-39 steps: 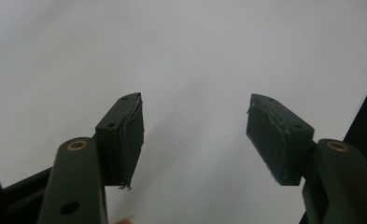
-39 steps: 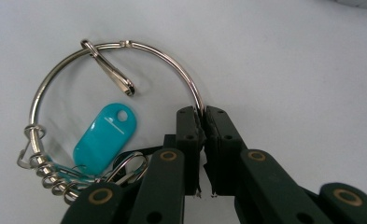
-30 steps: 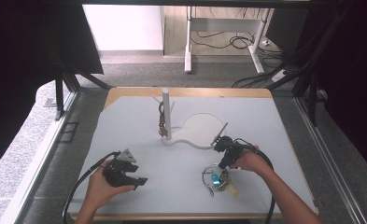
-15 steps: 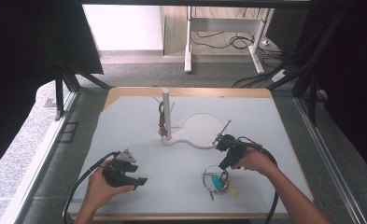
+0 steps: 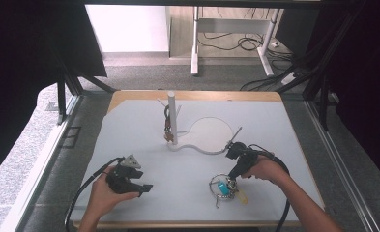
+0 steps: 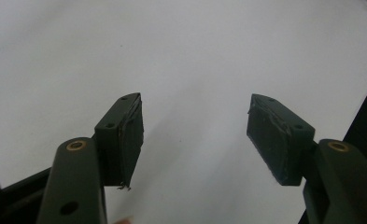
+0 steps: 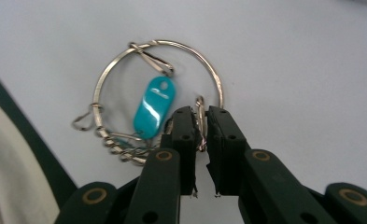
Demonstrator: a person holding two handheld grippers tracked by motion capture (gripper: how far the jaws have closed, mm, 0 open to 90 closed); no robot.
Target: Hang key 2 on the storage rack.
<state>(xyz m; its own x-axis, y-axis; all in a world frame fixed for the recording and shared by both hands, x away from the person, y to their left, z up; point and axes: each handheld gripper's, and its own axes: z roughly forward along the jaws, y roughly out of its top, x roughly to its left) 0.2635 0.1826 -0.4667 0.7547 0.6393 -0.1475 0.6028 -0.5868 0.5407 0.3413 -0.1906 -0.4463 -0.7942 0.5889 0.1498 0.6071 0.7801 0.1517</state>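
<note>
The step in hand looks like the pick-up, or perhaps the release, of a large silver wire key ring [image 7: 158,88] that carries a turquoise oval plastic tag [image 7: 154,108], a few small metal clasps and a short chain. The ring lies flat on the white table top [image 5: 144,130], near the front edge on the person's right. The right gripper [image 7: 200,122] points down at it with its jaws nearly closed; a thin metal clasp [image 7: 201,112] hanging from the ring sits in the narrow gap between them, and the jaws have just been opening a little, so I cannot tell whether the pads still pinch it or have only just let go. The left gripper [image 6: 193,135] rests near the front left of the table, jaws wide apart and holding nothing, over bare table.

The next move calls for a firm pinch on that thin clasp before any lift, since the wire is slim and could slip out.

Farther back stands a white upright post [image 5: 171,118] on a flat white round-ended base plate [image 5: 204,135], with a dark keychain [image 5: 168,126] already hanging beside the post. If the ring is meant for that post, the base plate lies between, and the dangling tag and chain may swing or catch
</note>
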